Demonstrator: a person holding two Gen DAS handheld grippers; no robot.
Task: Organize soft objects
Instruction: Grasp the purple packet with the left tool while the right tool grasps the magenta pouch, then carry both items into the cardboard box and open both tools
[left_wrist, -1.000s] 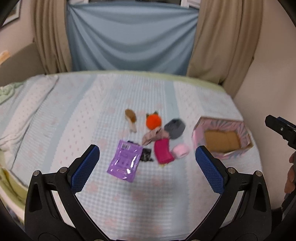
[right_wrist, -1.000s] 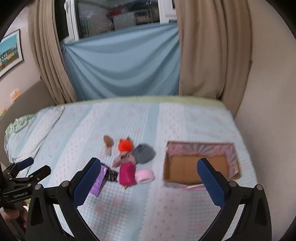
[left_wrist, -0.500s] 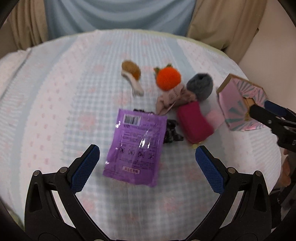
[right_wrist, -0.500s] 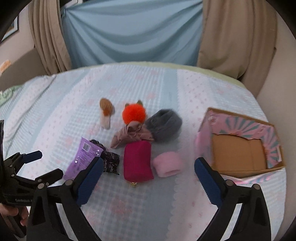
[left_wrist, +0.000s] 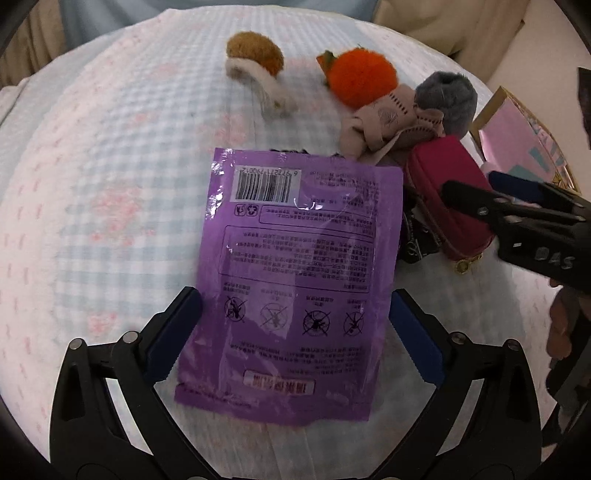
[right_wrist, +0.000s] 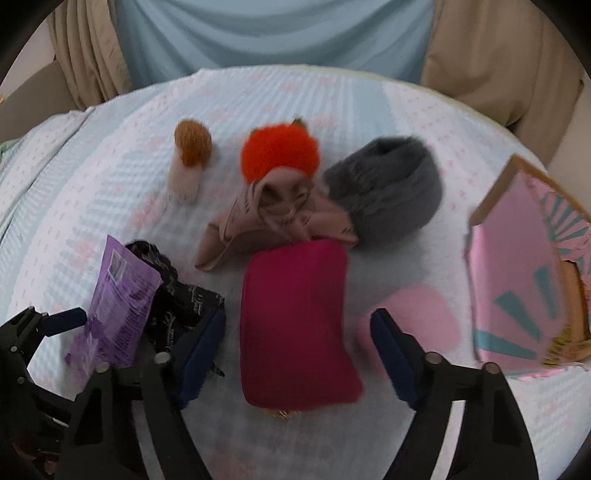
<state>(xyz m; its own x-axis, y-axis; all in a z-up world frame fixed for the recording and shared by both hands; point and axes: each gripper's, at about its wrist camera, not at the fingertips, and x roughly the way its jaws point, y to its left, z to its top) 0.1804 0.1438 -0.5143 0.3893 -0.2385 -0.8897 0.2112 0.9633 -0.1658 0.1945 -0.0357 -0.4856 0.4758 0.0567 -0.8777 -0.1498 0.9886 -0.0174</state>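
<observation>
A purple packet (left_wrist: 299, 258) lies flat on the bed, its lower half between the fingers of my left gripper (left_wrist: 295, 293), which is open and straddles it. My right gripper (right_wrist: 297, 314) hangs low over a magenta pouch (right_wrist: 295, 325). Its jaws are closing with the pouch between them, and the pads stand clear of its sides. Around the pouch lie a pink roll (right_wrist: 421, 317), a beige cloth (right_wrist: 273, 218), a grey furry ring (right_wrist: 388, 188), an orange pompom (right_wrist: 279, 151), a brown plush (right_wrist: 192, 147) and a black crumpled item (right_wrist: 173, 302).
A pink cardboard box (right_wrist: 517, 295) stands open at the right of the pile, near the bed's edge. The checked bedspread (left_wrist: 110, 184) stretches to the left. Curtains hang behind the bed. The right gripper's fingers (left_wrist: 517, 221) reach in from the right in the left wrist view.
Both grippers have dropped close to the bed. The left now straddles the purple packet. The right has come over the magenta pouch and its jaws have narrowed.
</observation>
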